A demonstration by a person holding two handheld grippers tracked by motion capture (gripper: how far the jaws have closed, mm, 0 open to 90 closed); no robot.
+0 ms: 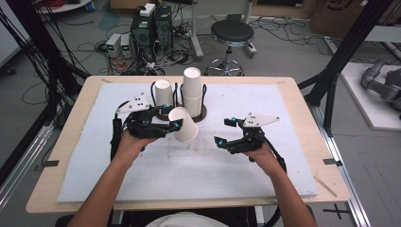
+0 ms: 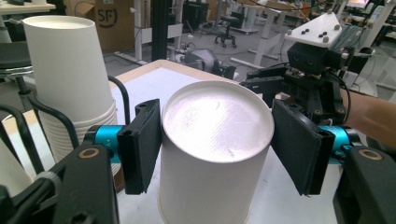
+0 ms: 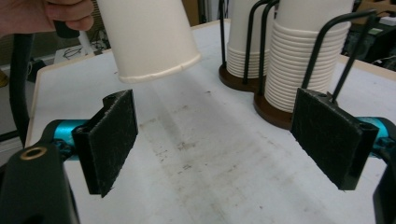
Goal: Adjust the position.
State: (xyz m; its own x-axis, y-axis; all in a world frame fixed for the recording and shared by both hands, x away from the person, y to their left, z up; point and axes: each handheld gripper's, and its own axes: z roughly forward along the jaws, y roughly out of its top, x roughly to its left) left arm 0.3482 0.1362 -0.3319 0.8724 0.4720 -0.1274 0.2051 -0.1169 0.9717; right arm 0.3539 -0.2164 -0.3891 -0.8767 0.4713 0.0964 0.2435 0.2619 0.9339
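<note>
A white paper cup [image 1: 184,124] hangs tilted just above the white mat, its mouth down and its closed base toward my left gripper view [image 2: 217,121]. My left gripper [image 1: 171,118] is shut on it, a pad on each side near the base. In the right gripper view the same cup [image 3: 149,37] floats at the upper left, clear of the mat. My right gripper [image 1: 226,130] is open to the cup's right, low over the mat; its pads [image 3: 112,140] stand wide apart with nothing between them.
Two stacks of white paper cups [image 1: 192,90] [image 1: 163,92] stand in black wire holders on brown bases at the back middle of the mat [image 1: 189,175]. The wooden table edge [image 1: 47,189] frames the mat. A stool [image 1: 231,33] and computers stand beyond the table.
</note>
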